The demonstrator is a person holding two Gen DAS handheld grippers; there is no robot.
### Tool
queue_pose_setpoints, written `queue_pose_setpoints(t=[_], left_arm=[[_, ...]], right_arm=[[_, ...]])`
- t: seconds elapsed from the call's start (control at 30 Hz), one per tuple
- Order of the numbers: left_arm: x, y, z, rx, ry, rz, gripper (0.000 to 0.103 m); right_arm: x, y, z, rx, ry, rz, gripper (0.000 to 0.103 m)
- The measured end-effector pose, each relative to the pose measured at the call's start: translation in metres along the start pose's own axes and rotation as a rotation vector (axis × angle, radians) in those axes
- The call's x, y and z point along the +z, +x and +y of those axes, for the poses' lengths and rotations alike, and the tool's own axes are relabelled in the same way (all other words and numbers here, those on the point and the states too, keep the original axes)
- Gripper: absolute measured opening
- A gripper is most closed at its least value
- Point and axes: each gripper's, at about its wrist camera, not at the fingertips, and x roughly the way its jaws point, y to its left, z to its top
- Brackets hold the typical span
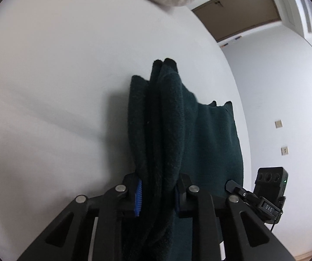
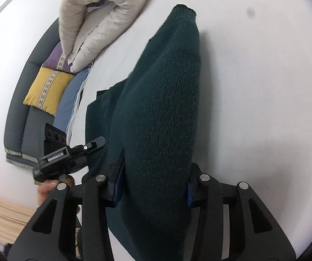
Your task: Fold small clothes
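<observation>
Sweater: my dark green sweater [image 2: 162, 108] hangs over the white table [image 2: 264, 76].
Left gripper [image 1: 159, 193]: pinching 1 bunched edge.
Right gripper [image 2: 156, 187]: squeezing a thick fold.
Risk: I think it slips or pulls crooked.

Your left gripper [image 1: 158, 192] and right gripper [image 2: 153, 182] each have a bunched fold of the knit garment [image 2: 160, 113] between their fingers, side by side over the table [image 1: 58, 87]. In your right wrist view, the left gripper sits just left of the garment, the padded jacket [image 2: 95, 21] lies beyond it, and cushions [image 2: 47, 89] rest on the sofa [image 2: 18, 119] past the table's left edge.
</observation>
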Motion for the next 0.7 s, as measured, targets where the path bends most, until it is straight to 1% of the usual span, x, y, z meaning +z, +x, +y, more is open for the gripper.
queue_pose_setpoints(t=[0.13,0.23,0.37,0.47,0.53,0.63,0.7], left_arm=[[-0.028,-0.027,-0.035,0.017,0.095,-0.012,0.023],[-0.053,-0.044,-0.046,-0.003,0.115,-0.003,0.023],[-0.091,-0.052,-0.058,-0.013,0.145,0.019,0.023],[-0.117,-0.051,-0.066,-0.009,0.176,0.036,0.024],[-0.129,-0.047,-0.067,-0.004,0.179,0.05,0.024],[-0.14,-0.036,-0.063,0.01,0.182,0.069,0.024],[-0.144,-0.024,-0.054,0.016,0.166,0.095,0.024]], right_arm=[[-0.022,-0.032,0.023,0.022,-0.038,-0.022,0.039],[-0.051,-0.058,0.032,0.048,-0.035,-0.035,0.039],[-0.094,-0.081,0.037,0.065,-0.039,-0.045,0.039],[-0.123,-0.094,0.032,0.075,-0.02,-0.049,0.039],[-0.139,-0.098,0.026,0.077,-0.004,-0.047,0.039],[-0.159,-0.1,0.014,0.074,0.007,-0.044,0.039],[-0.17,-0.095,-0.006,0.072,0.044,-0.022,0.039]])
